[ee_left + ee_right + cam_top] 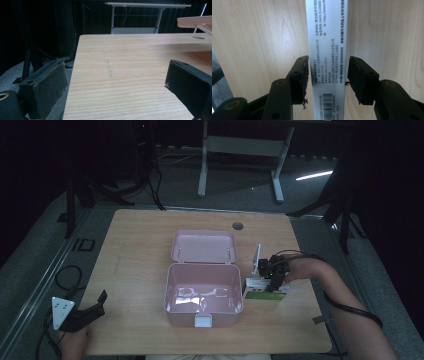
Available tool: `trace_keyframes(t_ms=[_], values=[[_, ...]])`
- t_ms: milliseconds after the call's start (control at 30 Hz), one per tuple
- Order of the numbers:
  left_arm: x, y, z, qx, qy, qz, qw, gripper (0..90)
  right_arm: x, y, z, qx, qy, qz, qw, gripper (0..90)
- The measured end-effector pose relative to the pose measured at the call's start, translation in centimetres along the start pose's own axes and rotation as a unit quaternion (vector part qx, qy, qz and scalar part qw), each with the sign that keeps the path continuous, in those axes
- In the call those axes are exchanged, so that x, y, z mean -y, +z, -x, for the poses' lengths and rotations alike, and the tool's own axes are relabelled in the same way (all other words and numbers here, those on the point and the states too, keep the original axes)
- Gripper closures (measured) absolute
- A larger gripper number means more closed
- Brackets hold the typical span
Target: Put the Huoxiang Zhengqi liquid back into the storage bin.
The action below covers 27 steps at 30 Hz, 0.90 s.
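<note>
At the left front corner of the wooden table [140, 245], the left gripper [95, 310] lies low near the edge, held by the person's left hand [75, 342]; in the left gripper view its two black jaws stand wide apart with only bare wood between them, so it holds nothing. In the middle of the table stands a pink box [202, 295], open, with its lid [204, 246] tilted back behind it and a white latch [203, 321] on its front wall. Just beside the right wall of the box lies a small white and green carton [257, 290], flat on the wood. The right gripper [274, 279] is directly over this carton, pointing down. In the right gripper view the jaws are open around the white printed side of the carton [328, 37], one at each long edge, very near but not clearly pressing it.
</note>
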State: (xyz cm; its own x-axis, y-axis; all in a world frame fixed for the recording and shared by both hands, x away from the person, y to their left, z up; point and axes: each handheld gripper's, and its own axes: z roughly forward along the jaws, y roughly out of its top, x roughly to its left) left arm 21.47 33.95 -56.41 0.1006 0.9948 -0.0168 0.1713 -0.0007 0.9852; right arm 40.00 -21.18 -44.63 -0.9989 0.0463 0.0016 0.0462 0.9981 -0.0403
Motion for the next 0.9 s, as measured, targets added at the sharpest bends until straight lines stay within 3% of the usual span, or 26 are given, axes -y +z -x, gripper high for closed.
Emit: trace_keyframes(t_ms=[367,467,733,900], values=[[0.0,0.0,0.0,-0.001,0.002,-0.001,1.0000,3.9,-0.2,1.4,0.1,-0.008,-0.006,-0.009,0.9999,60.6],[0.0,0.0,0.0,-0.001,0.001,-0.001,1.0000,3.9,-0.4,1.4,0.3,-0.011,0.000,-0.010,0.9999,61.4],[0.0,0.0,0.0,-0.002,0.001,-0.002,1.0000,3.9,-0.2,0.8,-0.2,-0.023,-0.007,-0.023,0.9994,61.7],[0.0,0.0,0.1,-0.002,0.001,-0.001,1.0000,3.9,0.1,0.1,-0.6,-0.019,-0.013,-0.019,0.9996,61.7]])
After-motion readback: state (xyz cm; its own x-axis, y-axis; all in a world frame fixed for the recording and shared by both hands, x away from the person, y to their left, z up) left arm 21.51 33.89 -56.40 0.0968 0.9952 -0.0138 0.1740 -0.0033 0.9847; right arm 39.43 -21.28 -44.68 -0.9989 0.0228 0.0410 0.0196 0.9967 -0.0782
